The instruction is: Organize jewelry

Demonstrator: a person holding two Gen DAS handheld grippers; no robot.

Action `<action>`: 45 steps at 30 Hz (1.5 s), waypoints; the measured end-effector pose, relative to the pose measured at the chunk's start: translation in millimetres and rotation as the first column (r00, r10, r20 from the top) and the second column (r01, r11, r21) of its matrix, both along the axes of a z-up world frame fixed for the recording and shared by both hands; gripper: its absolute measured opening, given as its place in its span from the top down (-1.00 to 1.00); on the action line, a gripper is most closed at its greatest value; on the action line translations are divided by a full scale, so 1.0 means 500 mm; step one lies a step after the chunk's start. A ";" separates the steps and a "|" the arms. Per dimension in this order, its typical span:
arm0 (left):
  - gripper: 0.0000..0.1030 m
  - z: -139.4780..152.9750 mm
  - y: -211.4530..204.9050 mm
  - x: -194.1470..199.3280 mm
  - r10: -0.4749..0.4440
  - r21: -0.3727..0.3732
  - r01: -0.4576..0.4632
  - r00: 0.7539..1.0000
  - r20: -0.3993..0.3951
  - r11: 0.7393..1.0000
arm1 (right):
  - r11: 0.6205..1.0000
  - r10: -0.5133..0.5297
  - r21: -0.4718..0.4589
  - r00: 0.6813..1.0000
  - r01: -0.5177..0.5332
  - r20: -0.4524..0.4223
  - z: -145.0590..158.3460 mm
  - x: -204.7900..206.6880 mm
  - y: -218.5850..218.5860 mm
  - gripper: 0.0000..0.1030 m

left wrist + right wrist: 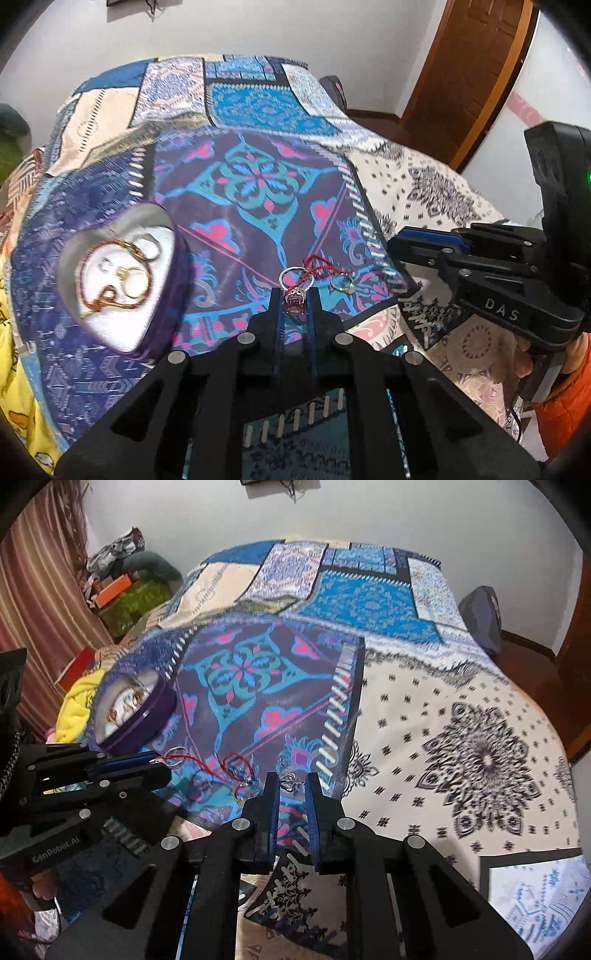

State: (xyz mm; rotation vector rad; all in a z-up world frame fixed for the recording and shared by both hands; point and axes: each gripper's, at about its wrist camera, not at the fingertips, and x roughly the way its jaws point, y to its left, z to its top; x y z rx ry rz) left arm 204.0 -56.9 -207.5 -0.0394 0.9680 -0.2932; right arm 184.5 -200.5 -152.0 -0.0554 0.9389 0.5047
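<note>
Done so far: the purple heart-shaped tin (122, 280) already held several pieces on its white lining, gold hoops and a reddish-gold chain among them; you had clearly sorted part of the lot.
Left to do: a red cord (317, 267) and a small gold ring (342, 285) lay loose on the patterned bedspread (258, 184), just beyond your left fingertips, well apart from the tin.
Left gripper (294, 301): you had its fingers nearly together, clamped on an ornate silver ring (295, 286).
Ring's heading: its decorated head sat between the pads and its open band pointed forward, away from you, along the fingers' line.
Right gripper (291, 786): you held its fingers a little apart around a small silver ornament (290, 781); I could not tell whether they gripped it.
Ornament's axis: too small and blurred to judge.
Tin's position: off to your left, open side up.
Judgement: roughly half finished; the held ring looked bound for the tin next.
</note>
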 end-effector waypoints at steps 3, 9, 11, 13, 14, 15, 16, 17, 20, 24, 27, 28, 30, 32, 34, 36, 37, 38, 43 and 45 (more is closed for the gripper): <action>0.80 0.022 0.010 -0.010 0.013 -0.005 -0.013 1.000 0.024 1.000 | 1.000 -0.006 0.008 1.000 0.005 0.021 0.020 -0.006 0.001 0.76; 0.80 0.067 0.031 -0.035 0.033 -0.016 -0.032 0.997 0.072 0.999 | 1.000 -0.004 0.022 0.998 0.002 0.062 0.055 -0.020 0.010 0.76; 0.80 0.083 0.037 -0.042 0.037 -0.017 -0.036 0.995 0.090 0.999 | 1.000 -0.004 0.029 0.997 0.002 0.072 0.063 -0.025 0.013 0.76; 0.80 0.098 0.041 -0.049 0.040 -0.017 -0.038 0.994 0.106 0.999 | 0.999 -0.002 0.037 0.997 -0.001 0.082 0.072 -0.032 0.018 0.76; 0.80 0.104 0.044 -0.052 0.041 -0.018 -0.039 0.993 0.113 0.999 | 0.999 -0.001 0.040 0.996 -0.002 0.085 0.075 -0.034 0.020 0.76; 0.80 0.110 0.046 -0.055 0.043 -0.017 -0.041 0.992 0.121 0.999 | 0.999 0.002 0.044 0.996 -0.006 0.088 0.079 -0.037 0.024 0.76; 0.80 0.117 0.050 -0.059 0.046 -0.018 -0.044 0.991 0.128 0.999 | 0.999 0.004 0.046 0.996 -0.008 0.091 0.081 -0.038 0.027 0.76; 0.80 0.122 0.053 -0.060 0.047 -0.018 -0.045 0.990 0.134 0.999 | 0.999 0.006 0.049 0.996 -0.011 0.093 0.083 -0.039 0.030 0.76; 0.80 0.133 0.064 -0.072 0.055 -0.013 -0.053 0.987 0.149 0.998 | 0.998 0.017 0.055 0.995 -0.023 0.100 0.089 -0.046 0.042 0.76; 0.80 0.131 0.078 -0.084 0.058 -0.008 -0.057 0.988 0.145 0.998 | 0.997 0.033 0.064 0.995 -0.040 0.099 0.090 -0.051 0.061 0.76; 0.80 0.118 0.086 -0.091 0.049 -0.011 -0.048 0.991 0.121 0.999 | 0.997 0.044 0.067 0.995 -0.050 0.093 0.085 -0.052 0.075 0.76; 0.80 0.112 0.087 -0.093 0.046 -0.008 -0.045 0.993 0.111 0.999 | 0.996 0.046 0.067 0.995 -0.052 0.091 0.083 -0.053 0.079 0.76; 0.80 0.097 0.089 -0.100 0.039 0.006 -0.040 0.995 0.094 0.999 | 0.996 0.051 0.070 0.995 -0.057 0.085 0.080 -0.053 0.084 0.76; 0.80 0.081 0.090 -0.106 0.035 0.016 -0.036 0.997 0.074 0.999 | 0.996 0.057 0.070 0.995 -0.062 0.081 0.077 -0.054 0.090 0.76; 0.80 0.063 0.095 -0.110 0.036 0.026 -0.038 0.998 0.051 0.999 | 0.995 0.063 0.071 0.995 -0.068 0.076 0.074 -0.055 0.095 0.76; 0.80 0.045 0.103 -0.112 0.043 0.034 -0.044 0.999 0.026 0.998 | 0.995 0.069 0.069 0.995 -0.074 0.074 0.072 -0.056 0.099 0.76; 0.80 0.035 0.109 -0.113 0.050 0.038 -0.051 0.999 0.013 0.998 | 0.995 0.073 0.067 0.995 -0.077 0.072 0.070 -0.056 0.102 0.76; 0.80 0.028 0.114 -0.114 0.059 0.040 -0.059 0.998 0.003 0.997 | 0.995 0.074 0.067 0.995 -0.079 0.070 0.069 -0.057 0.103 0.76; 0.80 0.024 0.148 -0.116 0.113 0.030 -0.113 0.994 0.005 0.993 | 0.993 0.084 0.073 0.995 -0.087 0.053 0.060 -0.053 0.115 0.76; 0.80 0.034 0.157 -0.115 0.125 0.024 -0.125 0.992 0.022 0.992 | 0.993 0.088 0.080 0.995 -0.092 0.050 0.058 -0.051 0.122 0.76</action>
